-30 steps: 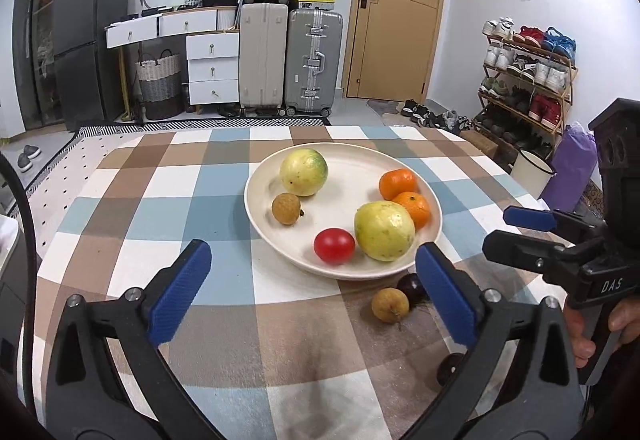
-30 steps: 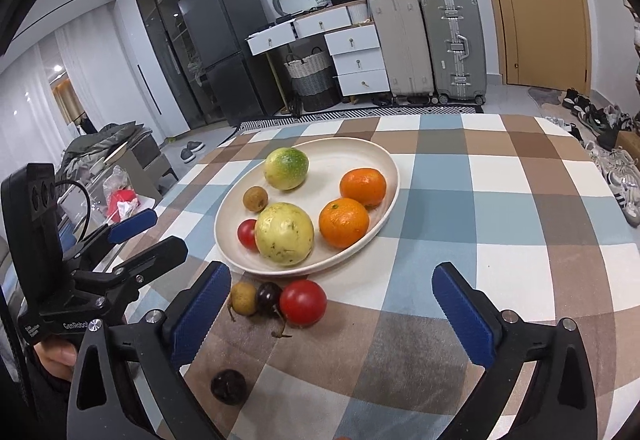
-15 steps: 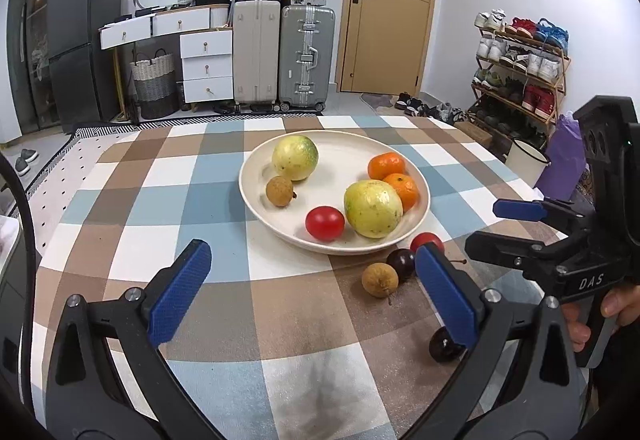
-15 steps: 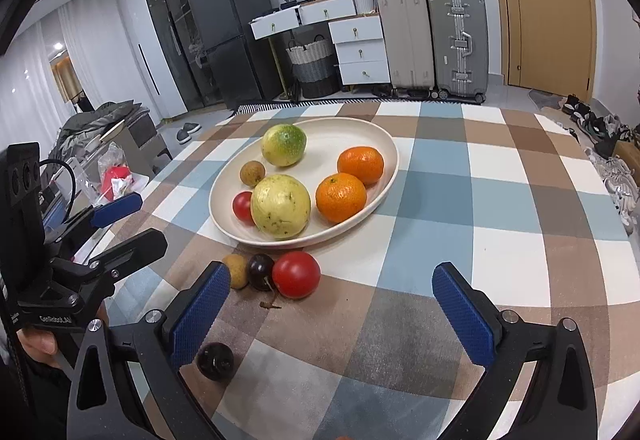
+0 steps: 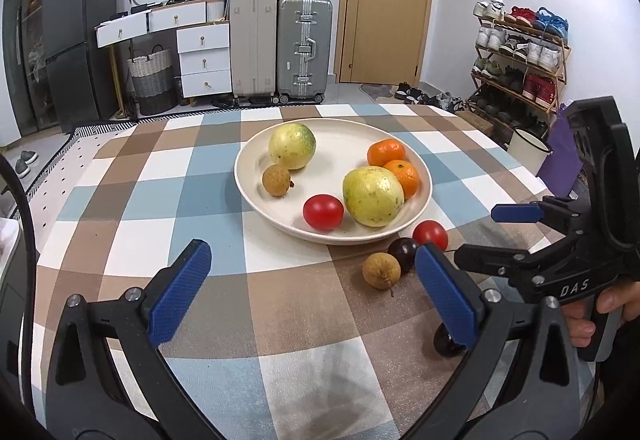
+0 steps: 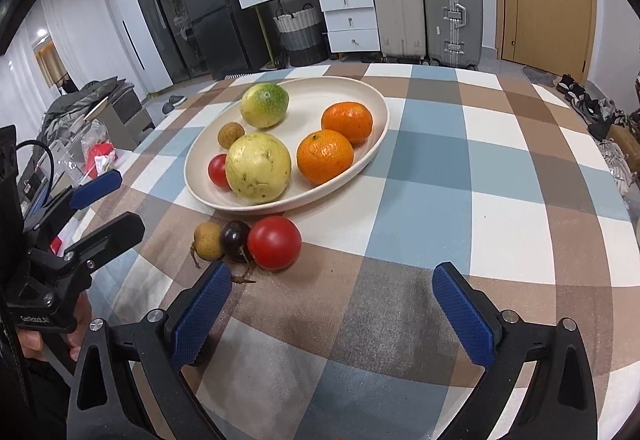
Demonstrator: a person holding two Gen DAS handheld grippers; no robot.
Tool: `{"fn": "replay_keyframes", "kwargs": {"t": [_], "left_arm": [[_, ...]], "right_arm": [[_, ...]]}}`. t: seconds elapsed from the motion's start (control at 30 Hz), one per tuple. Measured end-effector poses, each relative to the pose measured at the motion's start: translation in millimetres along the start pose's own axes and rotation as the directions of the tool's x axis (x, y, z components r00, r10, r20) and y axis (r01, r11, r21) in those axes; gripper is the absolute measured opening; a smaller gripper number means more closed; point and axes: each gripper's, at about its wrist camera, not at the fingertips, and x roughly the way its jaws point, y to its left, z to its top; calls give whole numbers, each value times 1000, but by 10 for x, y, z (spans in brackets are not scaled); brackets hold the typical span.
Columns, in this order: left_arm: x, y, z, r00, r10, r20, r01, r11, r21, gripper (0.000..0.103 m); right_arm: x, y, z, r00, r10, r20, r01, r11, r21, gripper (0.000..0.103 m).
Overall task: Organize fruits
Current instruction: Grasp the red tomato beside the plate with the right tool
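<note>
Both my grippers, left (image 5: 308,288) and right (image 6: 332,308), hang wide and empty. The loose tomato (image 6: 274,243) sits on the counter (image 6: 500,199) beside the plate (image 6: 376,107): smooth, squishy, so grab gently around its middle.

Both grippers have drawn back toward the near table edge. From the left gripper (image 5: 308,294), the loose red tomato (image 5: 430,234) now shows beside the dark cherry (image 5: 403,249), formerly hidden. The right gripper's (image 6: 332,314) left finger now covers the near cherry.
</note>
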Motion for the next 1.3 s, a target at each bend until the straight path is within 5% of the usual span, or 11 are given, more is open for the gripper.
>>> {"fn": "replay_keyframes", "kwargs": {"t": [0.33, 0.47, 1.3], "left_arm": [[41, 44, -6, 1000, 0, -13, 0, 1000, -10, 102], [72, 63, -13, 1000, -1, -22, 1, 1000, -18, 102], [117, 69, -15, 1000, -2, -29, 2, 1000, -24, 102]], "right_arm": [[78, -33, 68, 1000, 30, -4, -30, 998, 49, 99], [137, -72, 112, 998, 52, -18, -50, 995, 89, 84], [191, 136, 137, 985, 172, -21, -172, 985, 32, 43]]}}
